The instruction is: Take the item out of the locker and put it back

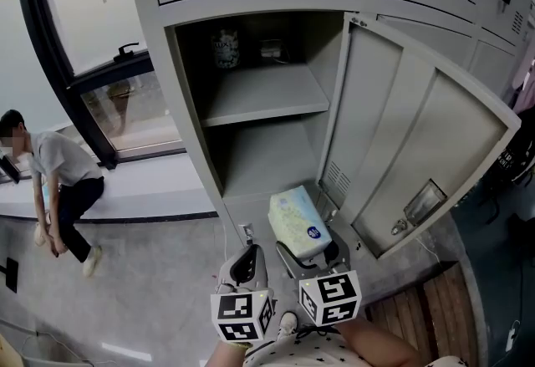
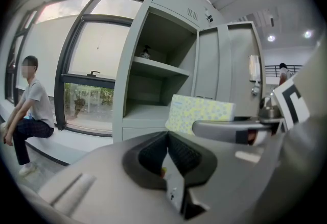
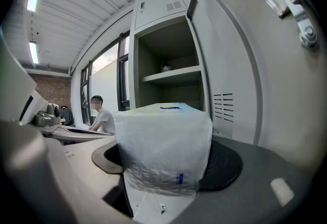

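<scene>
The item is a soft pack of tissues point(image 1: 298, 219) in clear wrap with a pale yellow-green print. My right gripper point(image 1: 308, 250) is shut on it and holds it just outside the locker's lower compartment point(image 1: 267, 160), near the bottom edge. In the right gripper view the pack point(image 3: 163, 146) fills the space between both pads of the right gripper point(image 3: 164, 163). My left gripper point(image 1: 245, 263) hangs beside it to the left, shut and empty. In the left gripper view the left gripper point(image 2: 167, 139) has its pads together, with the pack point(image 2: 202, 113) to the right.
The grey locker's door point(image 1: 418, 131) swings open to the right. On the upper shelf point(image 1: 267, 94) stand a dark jar point(image 1: 226, 48) and a small object point(image 1: 272, 49). A person point(image 1: 58, 177) sits on the window ledge at the left.
</scene>
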Motion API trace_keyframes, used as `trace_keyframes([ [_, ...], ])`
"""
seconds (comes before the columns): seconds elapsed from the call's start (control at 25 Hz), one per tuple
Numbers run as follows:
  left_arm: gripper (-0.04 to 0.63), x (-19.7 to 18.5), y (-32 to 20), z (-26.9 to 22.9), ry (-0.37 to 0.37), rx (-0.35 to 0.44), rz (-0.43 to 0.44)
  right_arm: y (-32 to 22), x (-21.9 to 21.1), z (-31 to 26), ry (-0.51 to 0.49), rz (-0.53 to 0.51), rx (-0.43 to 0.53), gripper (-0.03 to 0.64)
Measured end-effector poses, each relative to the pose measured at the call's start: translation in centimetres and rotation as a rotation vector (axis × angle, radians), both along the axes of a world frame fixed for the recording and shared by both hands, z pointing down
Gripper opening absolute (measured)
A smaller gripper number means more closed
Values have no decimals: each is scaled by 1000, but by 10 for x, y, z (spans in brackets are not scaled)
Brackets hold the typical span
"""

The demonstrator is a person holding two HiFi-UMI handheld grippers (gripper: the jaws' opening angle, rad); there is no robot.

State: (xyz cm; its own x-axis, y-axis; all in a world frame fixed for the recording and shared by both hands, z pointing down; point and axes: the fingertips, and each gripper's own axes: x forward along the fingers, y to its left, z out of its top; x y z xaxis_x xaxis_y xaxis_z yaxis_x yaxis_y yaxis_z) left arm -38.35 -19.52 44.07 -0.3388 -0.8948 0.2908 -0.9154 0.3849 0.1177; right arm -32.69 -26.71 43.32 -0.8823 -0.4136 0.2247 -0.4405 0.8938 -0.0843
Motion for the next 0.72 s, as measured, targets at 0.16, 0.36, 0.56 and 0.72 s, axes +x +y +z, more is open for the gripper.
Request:
trace_keyframes([
  [0.16, 8, -4, -5, 2, -1, -6, 0, -19, -20, -5, 6, -7, 21, 387],
  [0.36, 8, -13, -13, 4, 4, -12, -13, -54, -63, -14, 8, 2, 45, 387],
  [0.56, 8, -25, -19, 8, 8, -27, -34, -85, -108, -18, 20, 28, 73, 388],
  [0.72, 8, -32, -24, 11, 14, -38, -44, -106, -132, -11, 47, 54, 63, 390],
])
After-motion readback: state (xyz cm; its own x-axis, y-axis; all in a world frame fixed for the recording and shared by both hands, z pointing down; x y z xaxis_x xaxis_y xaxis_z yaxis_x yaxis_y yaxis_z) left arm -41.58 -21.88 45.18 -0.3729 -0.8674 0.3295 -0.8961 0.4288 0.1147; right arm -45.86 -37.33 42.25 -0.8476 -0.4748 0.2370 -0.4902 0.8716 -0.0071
